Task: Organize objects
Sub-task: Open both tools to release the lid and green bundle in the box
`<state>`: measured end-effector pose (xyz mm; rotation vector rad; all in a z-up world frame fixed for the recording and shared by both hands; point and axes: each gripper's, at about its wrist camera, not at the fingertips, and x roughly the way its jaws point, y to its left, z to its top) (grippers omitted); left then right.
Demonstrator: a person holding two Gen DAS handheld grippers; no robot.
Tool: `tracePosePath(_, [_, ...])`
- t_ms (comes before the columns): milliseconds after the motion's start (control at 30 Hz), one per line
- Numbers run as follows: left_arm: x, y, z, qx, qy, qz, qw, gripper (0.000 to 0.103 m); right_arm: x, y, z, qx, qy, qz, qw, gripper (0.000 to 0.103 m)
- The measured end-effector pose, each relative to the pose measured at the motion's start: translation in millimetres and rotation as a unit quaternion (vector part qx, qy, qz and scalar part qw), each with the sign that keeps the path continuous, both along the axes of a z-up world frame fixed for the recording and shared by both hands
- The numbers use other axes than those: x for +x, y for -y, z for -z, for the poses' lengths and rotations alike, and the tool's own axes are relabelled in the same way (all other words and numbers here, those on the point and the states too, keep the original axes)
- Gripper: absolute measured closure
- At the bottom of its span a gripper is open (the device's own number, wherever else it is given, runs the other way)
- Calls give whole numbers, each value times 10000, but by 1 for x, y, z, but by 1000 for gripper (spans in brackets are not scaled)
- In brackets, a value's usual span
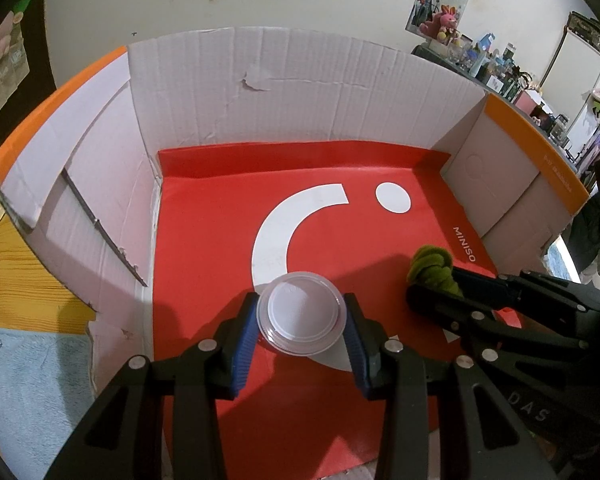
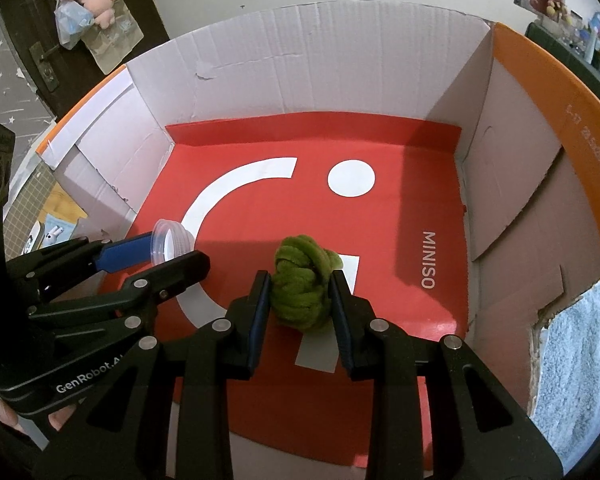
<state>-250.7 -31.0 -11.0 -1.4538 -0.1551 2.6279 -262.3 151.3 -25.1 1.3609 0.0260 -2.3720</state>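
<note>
A small clear plastic cup with a white lid sits between the blue pads of my left gripper, which is shut on it above the box floor. The same cup shows at the left of the right wrist view, in the left gripper. A knotted bundle of green fuzzy yarn is squeezed between the pads of my right gripper, shut on it. The green bundle and the right gripper appear at the right of the left wrist view. Both hover inside the open cardboard box.
The box has white walls with orange flaps, and a red sheet with a white logo lines its floor. A light blue towel and a wooden surface lie left of the box. Another towel lies to the right.
</note>
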Motion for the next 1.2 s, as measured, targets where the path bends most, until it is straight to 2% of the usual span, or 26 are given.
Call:
tracePosePath(467, [-1,1,-2,-48,-2,-3,10000,57,1,1,0,26,-13,-11,10000,72])
tracePosePath(533, [0,3,-2,-100,-8,-51,9999,58,1,0,-1,42,-30,14,10000,58])
tracePosePath(600, [0,5,-2,-60,-3,-67,10000,58,2,-2,-2,10,-59,44,10000,51])
tracePosePath(1133, [19,2,-13,-195,-194,-81,9996,57,15,-4,-14,-29,-282,38,9996,50])
tracePosePath(1200, [23,2,-16,-207,-235,-103,9995,52,19,-4,-17,-22,-336,25,9994,45])
